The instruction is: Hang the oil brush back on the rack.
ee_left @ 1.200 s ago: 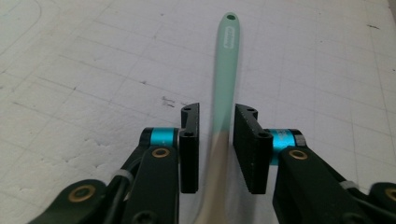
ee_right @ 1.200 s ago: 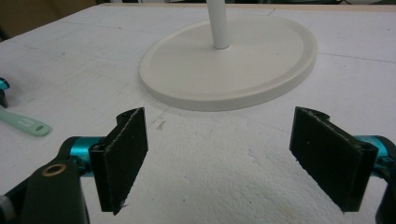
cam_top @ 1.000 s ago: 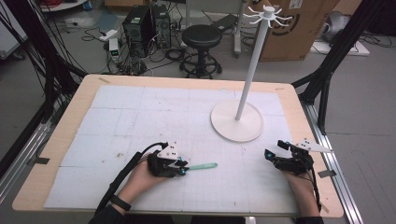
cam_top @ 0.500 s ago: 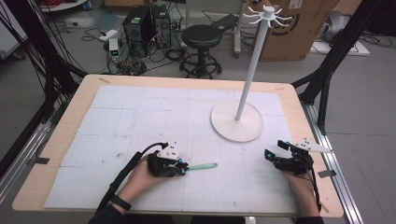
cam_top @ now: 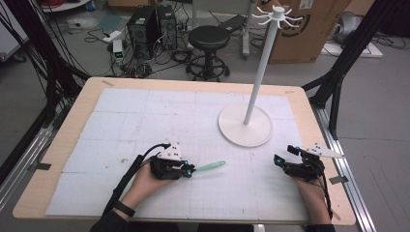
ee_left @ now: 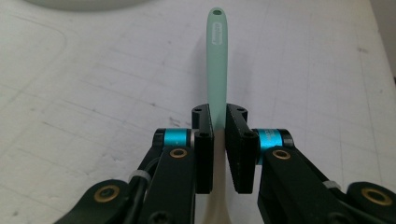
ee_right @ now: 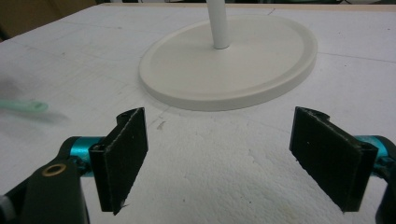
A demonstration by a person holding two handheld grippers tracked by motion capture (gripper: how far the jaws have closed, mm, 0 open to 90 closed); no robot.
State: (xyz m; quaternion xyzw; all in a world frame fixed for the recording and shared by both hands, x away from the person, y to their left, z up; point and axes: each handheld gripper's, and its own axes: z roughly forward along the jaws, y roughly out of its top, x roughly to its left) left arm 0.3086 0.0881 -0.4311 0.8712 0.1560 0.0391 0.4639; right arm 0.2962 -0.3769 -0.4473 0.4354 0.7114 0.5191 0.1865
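Nothing much has moved since the earlier frames: both hands sit where they were, spoon tip maybe a hair higher, hard to call.

Left gripper (cam_top: pixel 189 170) is at roughly 7 o'clock on the bench (cam_top: pixel 58 145), held in the person's left hand (cam_top: pixel 145 181). Its jaws are pinching a pale green spoon (cam_top: pixel 209 166) by the handle. In the left gripper view the handle (ee_left: pixel 216 56) runs straight out from between the jaws toward 12 o'clock, with a small hole at its far end; the pads press on it from both sides. In the high view the spoon points toward 3 o'clock from the gripper, low over the white mat (cam_top: pixel 145 121); can't tell whether the tip touches the mat.

Right gripper (cam_top: pixel 280 161) is at about 4 o'clock on the bench, well apart from the spoon. Its jaws are spread wide with nothing between them, mat showing in the gap in the right gripper view (ee_right: pixel 217 154).

Stand (cam_top: pixel 245 125): round white base at about 1 o'clock of bench centre, thin pole rising from it, hooks on top. Base sits between the two grippers and beyond them, near the right one, not touched by either. From the right gripper view the base (ee_right: pixel 233 65) lies at 12 o'clock, the spoon end (ee_right: pixel 28 106) blurred at 9 o'clock.
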